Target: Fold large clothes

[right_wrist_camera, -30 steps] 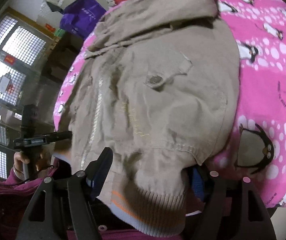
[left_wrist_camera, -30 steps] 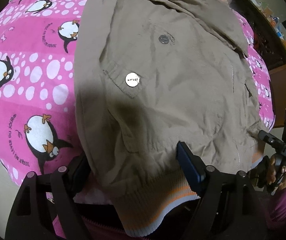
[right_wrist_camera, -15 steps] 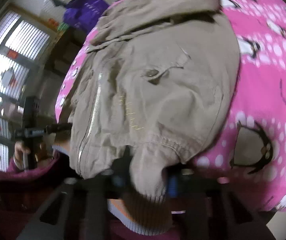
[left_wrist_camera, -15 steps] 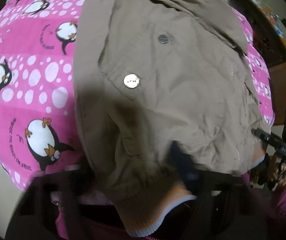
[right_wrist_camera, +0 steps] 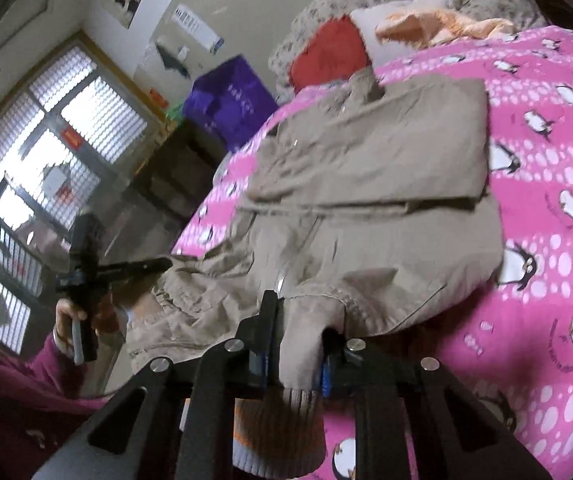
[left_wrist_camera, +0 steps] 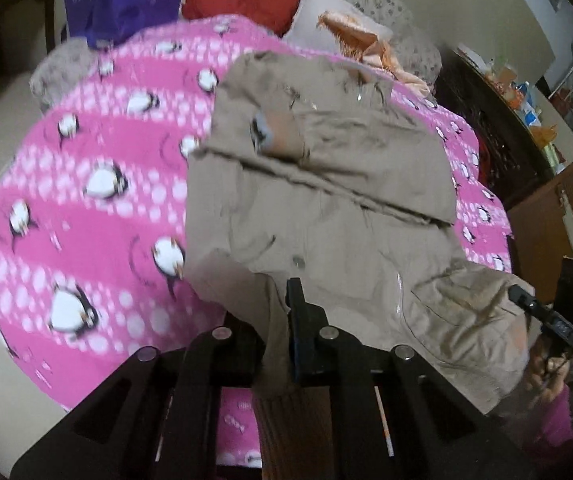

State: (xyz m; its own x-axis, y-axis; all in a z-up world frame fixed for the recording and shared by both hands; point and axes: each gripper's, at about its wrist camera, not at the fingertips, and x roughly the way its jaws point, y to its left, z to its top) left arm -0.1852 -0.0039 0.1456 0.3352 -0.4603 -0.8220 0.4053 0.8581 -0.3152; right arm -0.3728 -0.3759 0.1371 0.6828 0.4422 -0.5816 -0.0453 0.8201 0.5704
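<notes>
garment: a beige cotton jacket [left_wrist_camera: 326, 208] with a ribbed knit hem is lying spread on a pink fleece blanket with penguin print [left_wrist_camera: 86, 220], its collar end toward the far pillows.
left gripper [left_wrist_camera: 276, 332]: its jaws are closing – a fold of the jacket's hem is pinched between the black fingers [left_wrist_camera: 298, 320], the fabric pulled up off the blanket.
right gripper [right_wrist_camera: 296, 340]: its jaws are closing too – the other hem corner, with its ribbed band [right_wrist_camera: 282, 432], is bunching between the pads.
hands: each view is showing the opposite hand [right_wrist_camera: 74, 316] gripping its black handle.
surroundings: a red cushion [right_wrist_camera: 326, 56] and a purple bag [right_wrist_camera: 226, 104] are sitting beyond the blanket.
</notes>
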